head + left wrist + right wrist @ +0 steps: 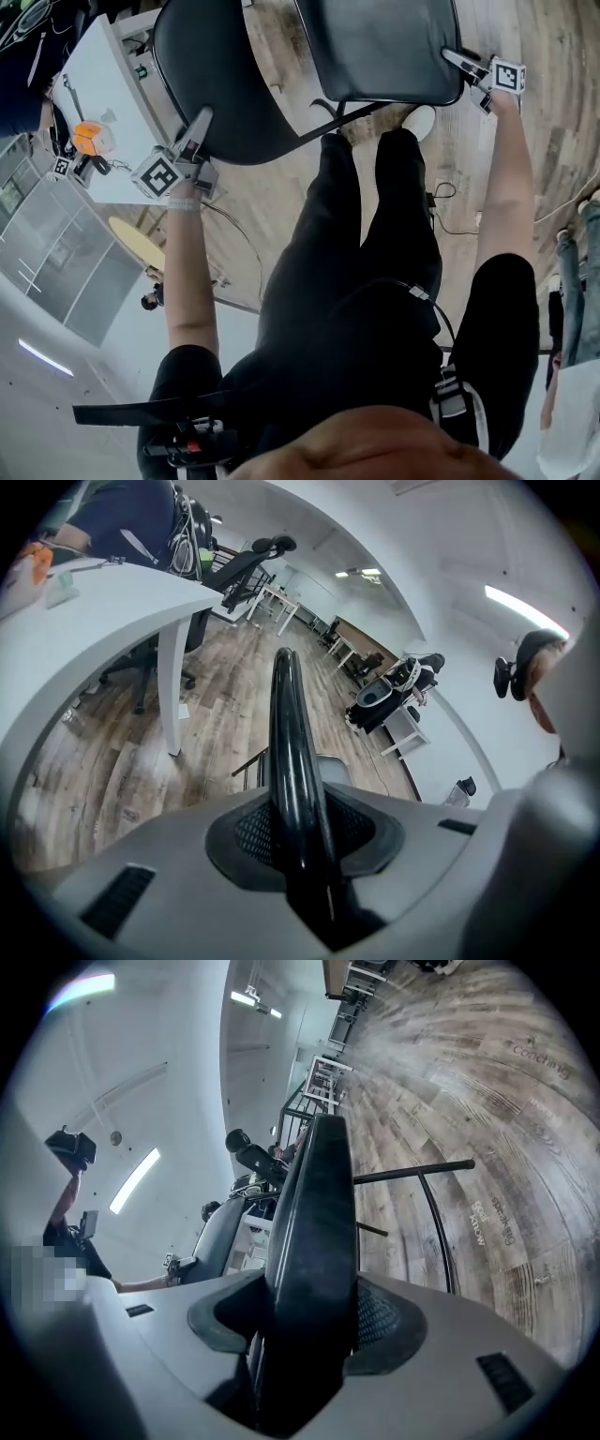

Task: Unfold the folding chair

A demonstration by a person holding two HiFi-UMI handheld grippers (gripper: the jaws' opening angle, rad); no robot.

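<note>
The black folding chair hangs in front of me, half open over the wood floor. Its rounded backrest (225, 75) is at the left and its padded seat (384, 47) at the right, with a thin black frame tube (342, 117) between them. My left gripper (201, 122) is shut on the backrest's lower rim. In the left gripper view that glossy thin edge (289, 724) runs straight out from between the pads of the left gripper (300, 841). My right gripper (452, 59) clamps the seat's near right corner. The thick seat edge (319, 1213) fills the right gripper (314, 1326).
A white desk (103, 84) with an orange object (89, 136) stands close at the left. My legs in black trousers (375, 234) are right under the chair. A cable (441, 202) lies on the floor. Another person's legs (577, 272) are at the right edge.
</note>
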